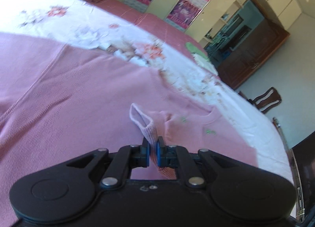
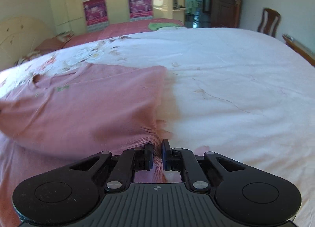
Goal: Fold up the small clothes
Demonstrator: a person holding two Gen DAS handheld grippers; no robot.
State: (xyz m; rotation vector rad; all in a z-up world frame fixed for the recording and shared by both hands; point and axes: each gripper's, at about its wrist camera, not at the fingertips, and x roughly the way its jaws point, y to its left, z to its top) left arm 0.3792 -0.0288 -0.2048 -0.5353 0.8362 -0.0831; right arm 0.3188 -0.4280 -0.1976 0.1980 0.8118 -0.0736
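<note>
A pink ribbed knit top point(image 1: 78, 93) lies spread on a white floral bedspread point(image 1: 82, 24). My left gripper point(image 1: 152, 143) is shut on the top's pale ribbed cuff point(image 1: 144, 122), which stands up as a loop between the pads. The neckline with small green marks point(image 1: 209, 131) lies just beyond. In the right wrist view the same pink top point(image 2: 88, 108) is lifted into a fold, and my right gripper point(image 2: 157, 145) is shut on its bunched edge above the white bedspread point(image 2: 236, 81).
A second bed with a red cover point(image 2: 128, 27) and green cloth point(image 2: 163, 25) stands behind. Wardrobes with pink posters point(image 2: 95, 11) line the far wall. A wooden chair point(image 2: 269, 21) and a wooden bed frame edge point(image 2: 297, 47) are at the right.
</note>
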